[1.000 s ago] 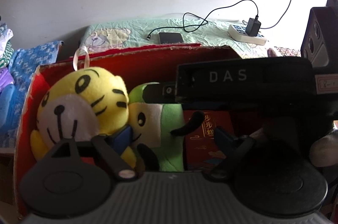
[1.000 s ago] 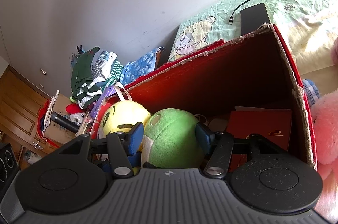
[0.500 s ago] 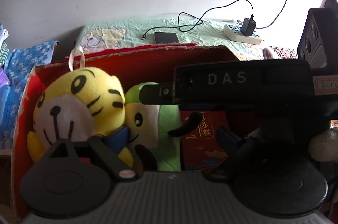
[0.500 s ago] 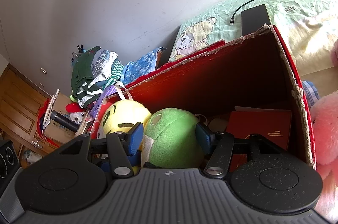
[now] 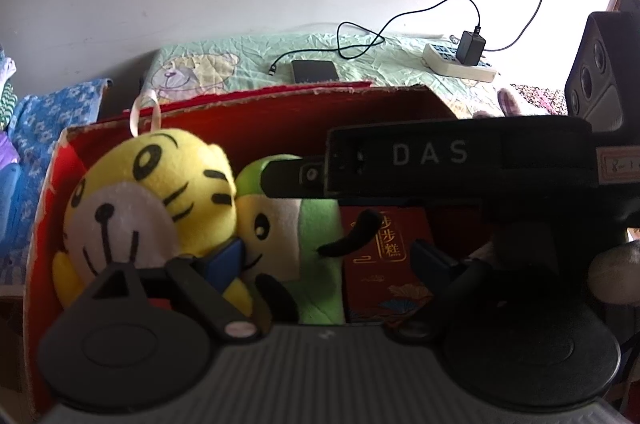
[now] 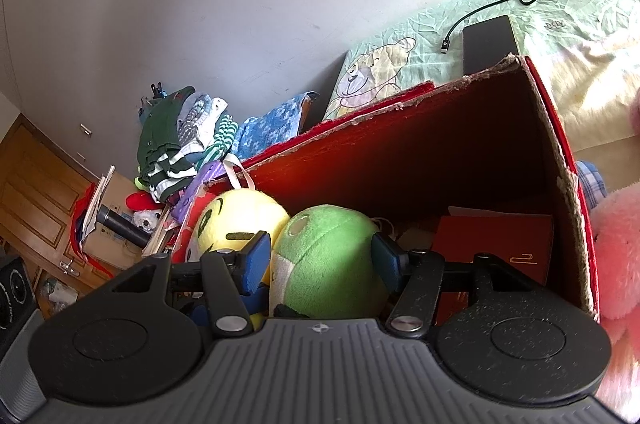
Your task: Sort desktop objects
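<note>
A red cardboard box [image 5: 248, 96] holds a yellow tiger plush [image 5: 148, 192], a green frog plush [image 5: 280, 224] and a red gift box [image 5: 384, 256]. My left gripper [image 5: 326, 260] hovers open at the box's near side with nothing between its fingers. The black DAS-labelled housing [image 5: 432, 154] of the right gripper crosses above the frog. In the right wrist view my right gripper [image 6: 320, 262] is shut on the green frog plush [image 6: 332, 244], a pad on each side of its head. The yellow tiger [image 6: 236, 220] sits left of it and the gift box [image 6: 496, 240] right, inside the box [image 6: 400, 104].
Behind the box lies a bed with a green sheet, a dark phone [image 5: 314, 71] and a power strip [image 5: 460, 62] with a cable. A speaker [image 5: 600, 72] stands at right. A pink plush [image 6: 616, 256] is outside the box's right wall. Clothes [image 6: 180, 144] are piled at left.
The left wrist view has shifted slightly, with the box contents drifting a little left and up in the frame. The right gripper and the green plush have not visibly moved.
</note>
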Available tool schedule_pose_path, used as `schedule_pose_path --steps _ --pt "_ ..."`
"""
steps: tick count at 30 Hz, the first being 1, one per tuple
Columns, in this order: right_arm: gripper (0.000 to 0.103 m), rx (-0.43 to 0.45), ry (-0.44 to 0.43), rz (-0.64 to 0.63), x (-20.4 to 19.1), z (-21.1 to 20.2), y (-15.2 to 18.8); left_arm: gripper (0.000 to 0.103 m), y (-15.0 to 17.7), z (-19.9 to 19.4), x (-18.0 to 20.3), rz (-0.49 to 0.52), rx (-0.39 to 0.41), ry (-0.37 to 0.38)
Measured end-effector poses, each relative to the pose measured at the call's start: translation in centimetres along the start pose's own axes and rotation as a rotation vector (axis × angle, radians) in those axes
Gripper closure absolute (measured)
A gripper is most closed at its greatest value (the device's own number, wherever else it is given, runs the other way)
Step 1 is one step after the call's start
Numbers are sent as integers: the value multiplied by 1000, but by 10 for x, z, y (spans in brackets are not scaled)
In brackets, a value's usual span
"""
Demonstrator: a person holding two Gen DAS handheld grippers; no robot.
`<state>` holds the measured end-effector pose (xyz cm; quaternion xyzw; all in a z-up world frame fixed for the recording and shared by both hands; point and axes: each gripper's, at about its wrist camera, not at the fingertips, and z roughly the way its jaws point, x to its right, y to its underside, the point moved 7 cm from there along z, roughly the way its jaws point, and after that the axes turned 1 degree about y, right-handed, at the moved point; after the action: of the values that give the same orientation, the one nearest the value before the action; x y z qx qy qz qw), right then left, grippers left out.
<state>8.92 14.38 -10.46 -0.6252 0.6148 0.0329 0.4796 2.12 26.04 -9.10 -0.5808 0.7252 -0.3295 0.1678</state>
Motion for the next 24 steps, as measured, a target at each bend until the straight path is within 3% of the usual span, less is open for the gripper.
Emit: schedule_pose_path --steps 8,12,15,21,24 --pt "43 1 20 21 2 0 0 13 -2 -6 3 38 22 -7" --pt "43 11 38 2 -2 -3 -1 5 -4 -21 11 90 60 -35" --pt "43 27 51 -27 -4 -10 -4 4 -5 -27 16 112 73 -63" --pt "42 85 6 -61 -3 -41 -16 3 -15 -36 18 27 92 -92" --pt "42 136 -56 -19 9 -70 -25 3 -23 -48 25 -27 116 -68"
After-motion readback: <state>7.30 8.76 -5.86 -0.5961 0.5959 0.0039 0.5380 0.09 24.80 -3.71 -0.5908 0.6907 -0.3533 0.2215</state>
